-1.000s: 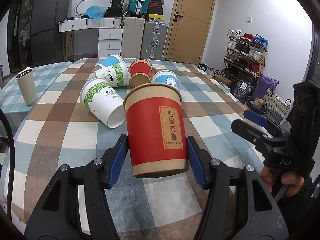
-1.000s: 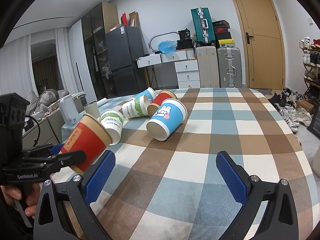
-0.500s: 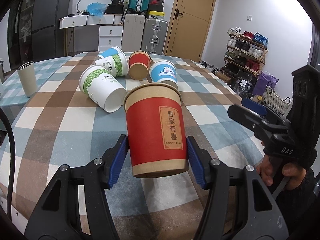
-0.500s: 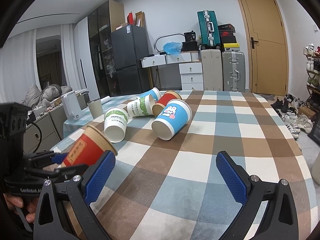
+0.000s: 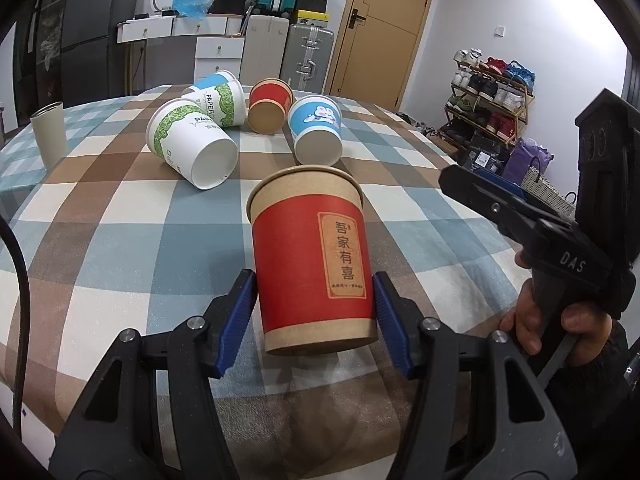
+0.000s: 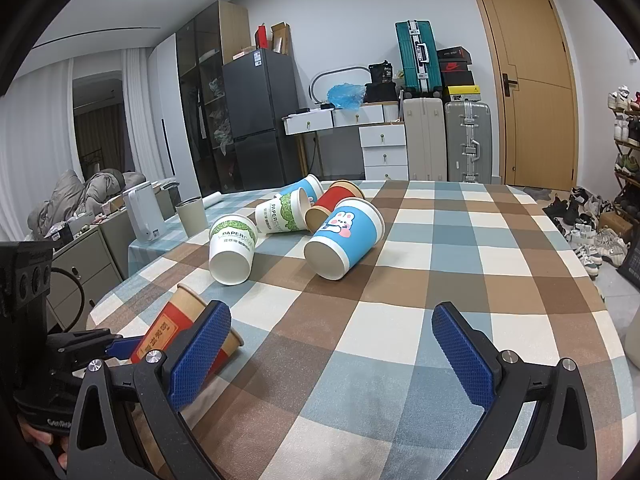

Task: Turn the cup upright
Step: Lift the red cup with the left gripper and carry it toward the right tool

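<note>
My left gripper [image 5: 314,316] is shut on a red and brown paper cup [image 5: 312,256] with a Chinese label, rim up, low over the checked tablecloth near the table's front edge. In the right wrist view the same cup [image 6: 176,330] looks tilted, partly hidden behind my blue pad. My right gripper [image 6: 332,354] is open and empty over the cloth; its body also shows in the left wrist view [image 5: 560,248]. Several cups lie on their sides farther back: a blue rabbit cup [image 6: 344,238], a white and green cup [image 6: 232,248] and a red cup [image 6: 334,202].
A beige tumbler [image 5: 50,136] stands upright at the table's left edge. A white kettle [image 6: 144,216] sits on a cabinet beyond it. Suitcases, drawers, a fridge and a door line the back wall. A shoe rack [image 5: 492,96] stands at the right.
My left gripper has carried the red cup back and down toward the table's front edge. The right gripper has stayed open and drifted slightly.
</note>
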Demonstrator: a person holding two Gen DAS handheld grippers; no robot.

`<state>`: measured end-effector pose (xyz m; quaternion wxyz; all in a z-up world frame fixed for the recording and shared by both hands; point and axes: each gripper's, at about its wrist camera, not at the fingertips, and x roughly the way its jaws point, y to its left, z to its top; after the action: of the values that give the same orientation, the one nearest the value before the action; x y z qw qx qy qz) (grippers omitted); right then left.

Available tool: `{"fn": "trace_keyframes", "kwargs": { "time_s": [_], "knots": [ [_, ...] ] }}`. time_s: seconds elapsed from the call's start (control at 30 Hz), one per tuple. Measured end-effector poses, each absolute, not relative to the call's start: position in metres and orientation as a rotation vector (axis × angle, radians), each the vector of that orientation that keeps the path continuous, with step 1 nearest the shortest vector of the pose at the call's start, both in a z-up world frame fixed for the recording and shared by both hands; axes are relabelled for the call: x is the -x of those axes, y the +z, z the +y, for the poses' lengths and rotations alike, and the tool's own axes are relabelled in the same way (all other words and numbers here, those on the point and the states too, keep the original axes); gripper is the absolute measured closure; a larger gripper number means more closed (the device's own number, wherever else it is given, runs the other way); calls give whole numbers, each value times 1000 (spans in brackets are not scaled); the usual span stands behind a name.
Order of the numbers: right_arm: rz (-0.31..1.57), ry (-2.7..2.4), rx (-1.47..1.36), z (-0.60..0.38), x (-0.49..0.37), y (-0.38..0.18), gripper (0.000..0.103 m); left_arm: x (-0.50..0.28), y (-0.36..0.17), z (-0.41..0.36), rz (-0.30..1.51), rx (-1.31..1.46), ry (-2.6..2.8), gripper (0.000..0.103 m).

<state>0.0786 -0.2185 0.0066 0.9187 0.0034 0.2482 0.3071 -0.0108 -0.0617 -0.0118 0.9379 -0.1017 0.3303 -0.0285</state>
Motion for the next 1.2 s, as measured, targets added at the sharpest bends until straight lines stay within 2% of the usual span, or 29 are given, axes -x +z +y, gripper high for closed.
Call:
{"fn": "trace_keyframes", "kwargs": {
  "time_s": [0.53, 0.7, 0.83, 0.9, 1.2],
  "knots": [
    [509, 631, -7, -218, -79, 7, 0, 14, -15, -55, 693, 230, -50, 45],
    [512, 633, -11, -218, -79, 7, 0, 20, -5, -50, 636, 201, -45, 21],
    [512, 633, -16, -217, -78, 7, 0, 26, 6, -43, 591, 187, -64, 13],
    [520, 630, -10, -214, -77, 7, 0, 29, 12, -40, 562, 173, -60, 1],
    [610, 653, -57, -204, -76, 11, 0, 39, 31, -10, 476, 179, 0, 1]
  ]
}}
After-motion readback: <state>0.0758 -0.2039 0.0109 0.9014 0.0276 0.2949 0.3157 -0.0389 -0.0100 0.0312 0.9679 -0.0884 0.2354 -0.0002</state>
